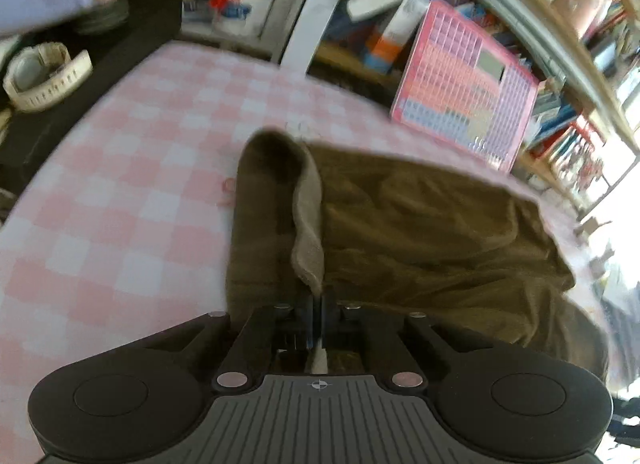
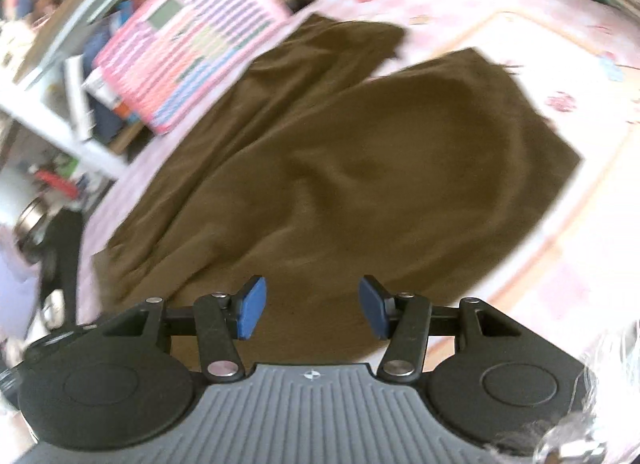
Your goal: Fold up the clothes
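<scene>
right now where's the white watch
In the left wrist view the white watch sits at the far left edge on a dark surface beside the pink checked cloth, well left of the brown garment.

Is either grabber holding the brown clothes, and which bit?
The left gripper is shut on the brown garment, pinching a lifted edge of the cloth. The right gripper is open above the garment, holding nothing.

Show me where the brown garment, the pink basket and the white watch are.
brown garment (image 2: 360, 168), right wrist view, middle of the cloth.
pink basket (image 1: 464, 92), left wrist view, its latticed wall.
white watch (image 1: 36, 76), left wrist view, its face.
</scene>
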Motion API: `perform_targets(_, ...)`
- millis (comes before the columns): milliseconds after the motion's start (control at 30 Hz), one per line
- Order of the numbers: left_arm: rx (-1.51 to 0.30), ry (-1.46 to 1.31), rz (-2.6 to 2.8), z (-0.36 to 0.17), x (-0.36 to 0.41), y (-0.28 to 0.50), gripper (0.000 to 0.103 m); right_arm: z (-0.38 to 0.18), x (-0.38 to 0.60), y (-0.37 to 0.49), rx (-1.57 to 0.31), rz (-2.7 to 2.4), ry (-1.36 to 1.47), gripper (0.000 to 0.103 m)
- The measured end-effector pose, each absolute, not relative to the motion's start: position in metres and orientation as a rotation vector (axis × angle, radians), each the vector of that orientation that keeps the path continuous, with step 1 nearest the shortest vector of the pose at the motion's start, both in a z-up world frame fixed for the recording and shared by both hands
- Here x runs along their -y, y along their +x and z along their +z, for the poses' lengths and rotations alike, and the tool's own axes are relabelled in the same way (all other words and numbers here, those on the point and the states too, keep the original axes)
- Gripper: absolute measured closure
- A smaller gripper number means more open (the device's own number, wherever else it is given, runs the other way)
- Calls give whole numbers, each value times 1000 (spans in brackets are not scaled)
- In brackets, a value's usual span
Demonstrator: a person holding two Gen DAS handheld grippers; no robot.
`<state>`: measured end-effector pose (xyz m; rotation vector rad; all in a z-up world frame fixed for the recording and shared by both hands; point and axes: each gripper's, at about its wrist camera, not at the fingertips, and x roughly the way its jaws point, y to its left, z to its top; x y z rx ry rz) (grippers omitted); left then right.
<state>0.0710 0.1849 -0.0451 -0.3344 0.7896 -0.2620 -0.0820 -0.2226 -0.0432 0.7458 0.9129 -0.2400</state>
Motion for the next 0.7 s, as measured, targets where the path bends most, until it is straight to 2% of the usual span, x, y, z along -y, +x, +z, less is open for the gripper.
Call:
perform_targets(100,-666,-341,-244,-16,-195,50,101,-39,234,-92,-890,-302,743,54)
perform_targets(167,-709,-350,-208,-25,-205,53,101,-34,244,-99,-870,-341,733,54)
perform_targets(233,-836,-355,-156,-55,-215,66,100,-30,254,-105,-851,-383,718,54)
perform_targets(267,-880,-366,-138,-69,-218,69,96,-28,259,-108,-849,-404,711,54)
perform_targets(300,-879,-363,-130,-76,-218,68,92,-27,264,-112,-848,-421,705,54)
perform_targets(433,-841,-303,-115,-77,-210,62,91,-28,286,-122,-847,-477,694,53)
perform_targets(533,-827,-317,-94,-70,-213,58,86,-35,303,-124,-864,-505,688,53)
perform_targets(700,-757,-344,-48,-51,-213,38,86,-46,318,-107,-928,-467,569,53)
